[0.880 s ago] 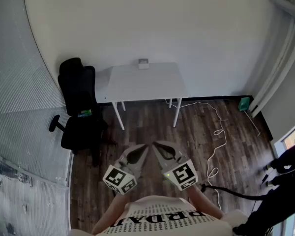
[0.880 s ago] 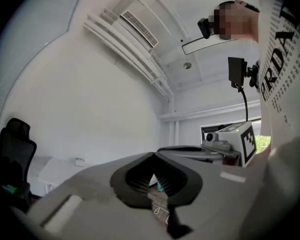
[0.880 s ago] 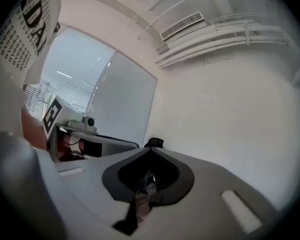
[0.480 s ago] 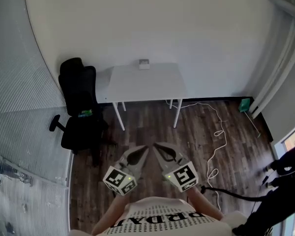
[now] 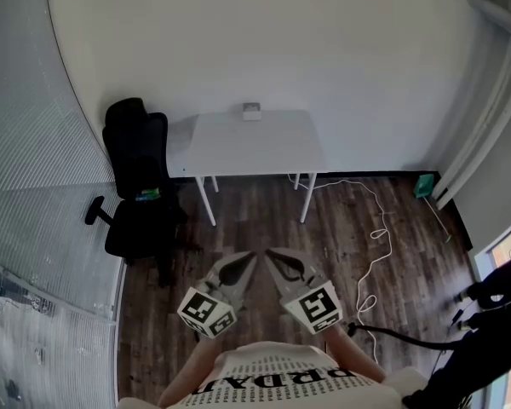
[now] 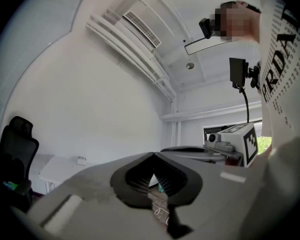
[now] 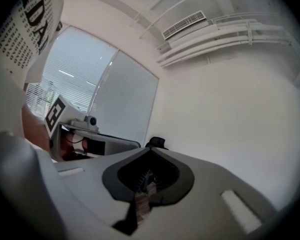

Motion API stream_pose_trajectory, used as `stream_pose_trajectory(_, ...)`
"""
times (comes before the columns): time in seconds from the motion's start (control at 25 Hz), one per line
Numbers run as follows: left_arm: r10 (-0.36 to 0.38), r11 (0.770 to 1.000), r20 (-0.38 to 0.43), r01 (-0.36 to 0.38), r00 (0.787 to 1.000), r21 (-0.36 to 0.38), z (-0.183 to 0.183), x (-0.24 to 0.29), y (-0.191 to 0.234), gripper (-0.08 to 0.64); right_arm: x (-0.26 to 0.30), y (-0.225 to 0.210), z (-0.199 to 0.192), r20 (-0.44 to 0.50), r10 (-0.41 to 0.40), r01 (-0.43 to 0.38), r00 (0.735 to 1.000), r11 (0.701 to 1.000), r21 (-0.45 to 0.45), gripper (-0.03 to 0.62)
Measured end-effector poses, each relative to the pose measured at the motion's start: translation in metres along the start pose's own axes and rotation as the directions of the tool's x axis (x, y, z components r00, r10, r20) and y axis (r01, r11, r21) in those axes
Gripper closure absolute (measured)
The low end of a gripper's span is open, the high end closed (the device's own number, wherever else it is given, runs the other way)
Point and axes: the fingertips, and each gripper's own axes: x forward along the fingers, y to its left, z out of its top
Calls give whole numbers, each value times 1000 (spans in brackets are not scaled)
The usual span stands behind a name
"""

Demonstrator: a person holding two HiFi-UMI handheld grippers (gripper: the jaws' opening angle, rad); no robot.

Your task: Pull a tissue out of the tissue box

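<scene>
None of the task is done yet, as far as these views show. The tissue box [image 5: 251,111] is most likely the small pale object at the far edge of the white table [image 5: 255,147], close against the wall. It is too small in the head view to say whether a tissue stands up from it. The left gripper view shows the same little box [image 6: 81,160] on the tabletop, again far off.

The person stands well back from the table, with a stretch of dark wood floor [image 5: 255,220] between. Both tools are held close to the body, their tips angled toward each other. The left gripper [image 5: 250,257] has its jaws closed tip to tip with nothing between them. Only floor shows through the hollow behind the tips in its own view [image 6: 152,156]. The right gripper [image 5: 272,255] is likewise pressed shut and empty [image 7: 150,151].

A black office chair [image 5: 136,181] stands left of the table, and a pale cable [image 5: 376,245] trails over the floor to the right. Neither lies in the straight path to the box.

Everything is left to do. The person must walk up to the table, open one claw, and pinch the tissue at the slot. Then it can be drawn upward, perhaps with the other tool steadying the box.
</scene>
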Motion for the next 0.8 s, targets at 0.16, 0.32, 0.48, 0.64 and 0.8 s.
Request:
stream_pose_trajectory(0.16,5,1000,1,-5,1000,-1,-5,4,-5,568,-5,-5,-5,-4,3,-3,1000,1000,-10,584)
stream_pose_trajectory(0.32,10,1000,-6,-10,1000,3,-8,13,-9,568,-10,-10,-8,-10,13,-13,1000,1000,-29,584)
stream_pose_trajectory(0.48,10,1000,-3,-10,1000,4,-12,19,-15,568,-15,-15,-17,-19,17,-18,1000,1000,-26,584)
stream_pose_trajectory(0.64,26,1000,-3,-26,1000,-5,-16,29,-16,568,-19,-25,-23,-21,30,-30,999,999,-17,584)
stream_pose_trajectory(0.8,36,999,-3,-36,999,-2,-22,38,-21,568,-26,-33,-33,-29,37,-37,999,999,-13,584)
